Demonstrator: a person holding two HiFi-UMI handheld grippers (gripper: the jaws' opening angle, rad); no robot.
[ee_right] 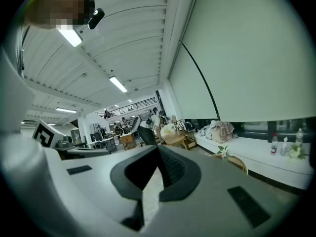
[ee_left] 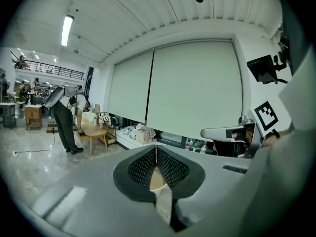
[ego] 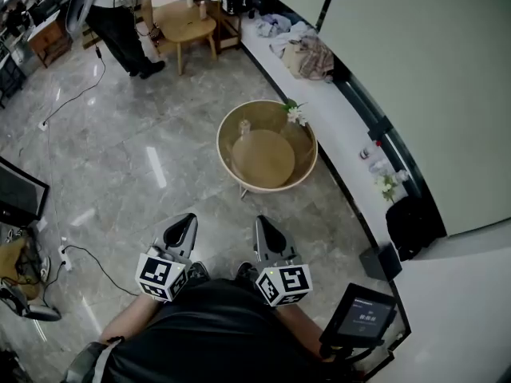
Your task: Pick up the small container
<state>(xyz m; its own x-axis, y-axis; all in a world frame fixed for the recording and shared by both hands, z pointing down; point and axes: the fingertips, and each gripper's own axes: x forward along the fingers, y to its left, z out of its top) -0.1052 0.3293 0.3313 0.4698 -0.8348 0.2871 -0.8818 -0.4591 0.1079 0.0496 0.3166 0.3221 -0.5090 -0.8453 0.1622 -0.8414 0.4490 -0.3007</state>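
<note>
Head view: left gripper (ego: 184, 227) and right gripper (ego: 264, 228) sit near, side by side – both jaws pressed together, nothing between them. Small container (ego: 244, 126) stands far-left on the round table (ego: 223, 155), well apart.

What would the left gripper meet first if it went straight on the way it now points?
Probably the round, raised-rim wooden table; its tan wood shows beyond the shut left gripper. Depth is unclear.

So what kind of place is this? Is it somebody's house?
Probably a big open workplace or lobby, not a house: a shiny stone floor, a long window bench under roller blinds, and desks beneath ceiling strip lights farther back.
</note>
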